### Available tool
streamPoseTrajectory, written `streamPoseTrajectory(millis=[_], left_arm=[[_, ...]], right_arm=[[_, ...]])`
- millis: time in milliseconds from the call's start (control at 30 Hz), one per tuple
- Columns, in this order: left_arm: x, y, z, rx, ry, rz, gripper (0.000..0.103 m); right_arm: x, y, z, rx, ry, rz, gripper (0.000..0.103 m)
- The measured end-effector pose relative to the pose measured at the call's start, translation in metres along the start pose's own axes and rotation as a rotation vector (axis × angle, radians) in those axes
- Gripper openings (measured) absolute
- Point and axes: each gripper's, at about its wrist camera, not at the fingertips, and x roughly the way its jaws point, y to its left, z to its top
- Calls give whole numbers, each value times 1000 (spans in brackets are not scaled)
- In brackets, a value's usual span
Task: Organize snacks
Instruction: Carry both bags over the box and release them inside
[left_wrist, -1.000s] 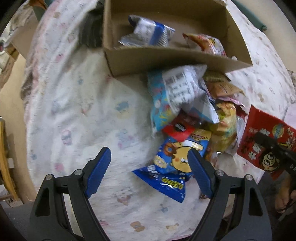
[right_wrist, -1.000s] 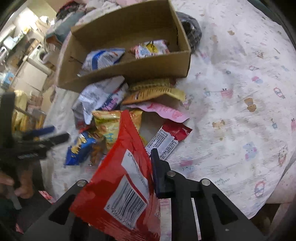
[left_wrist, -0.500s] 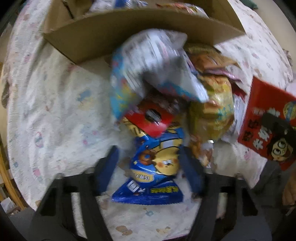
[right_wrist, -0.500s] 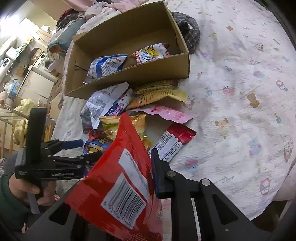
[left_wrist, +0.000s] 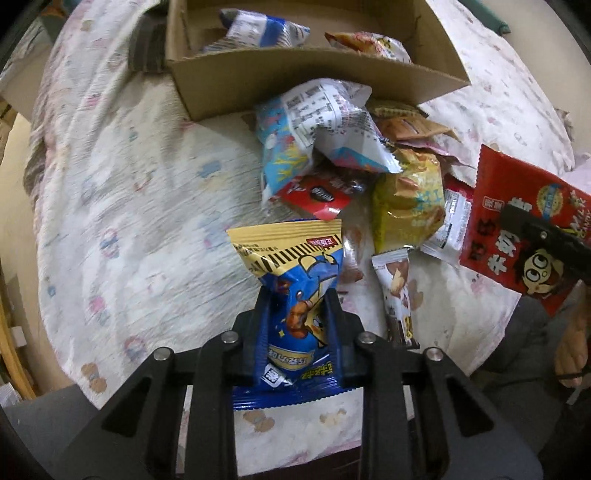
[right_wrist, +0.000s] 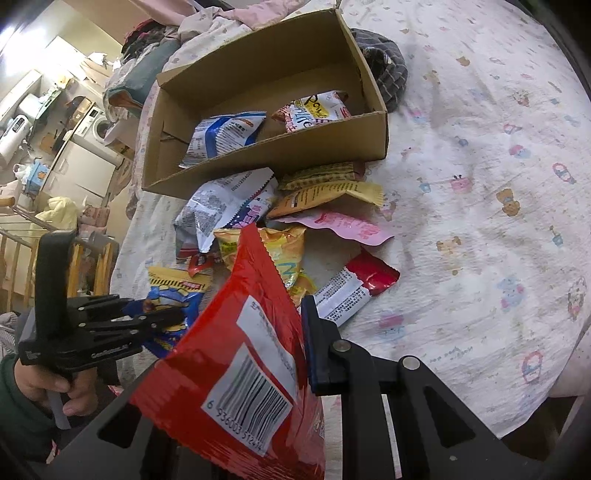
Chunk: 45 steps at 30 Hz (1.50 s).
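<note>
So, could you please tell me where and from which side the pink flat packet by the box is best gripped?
Take the pink packet by its free wavy edge, from the open cloth side. It lies flat, its other end tucked under the orange packet.

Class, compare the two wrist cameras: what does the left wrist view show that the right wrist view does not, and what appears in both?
Only the left wrist view shows the cartoon-face front of the red foil snack bag and a slim brown-and-white biscuit packet.

Only the right wrist view shows that red bag's barcode back, the hand holding the left tongs, a pink flat packet and the cluttered room behind.

Both show the brown cardboard box, the blue-and-yellow cartoon snack bag the left tongs have just closed on, and the patterned white cloth.
</note>
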Motion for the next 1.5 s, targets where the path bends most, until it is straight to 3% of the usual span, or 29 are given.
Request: streamPoseTrajectory(millis=[367,633,800,1067,1267,1500], left_arm=[[-80,27,4,-67,-202,59,23],[-126,22,57,-75,-358,76,23],[-138,13,96,-29,-406,109,23],[-128,4,150,2,-437,118,23],[-98,9,188,-19,-407,119,23],[-60,18,208,-42,-366,116,23]], right_arm=[[-38,19,5,-12,-91,109,17],[-77,40,42,-26,-200,141,17],[-88,48,77,-44,-241,134,17],[-77,41,136,-11,-254,155,17],[-38,35,177,-3,-236,138,17],[9,28,201,-14,-202,117,17]])
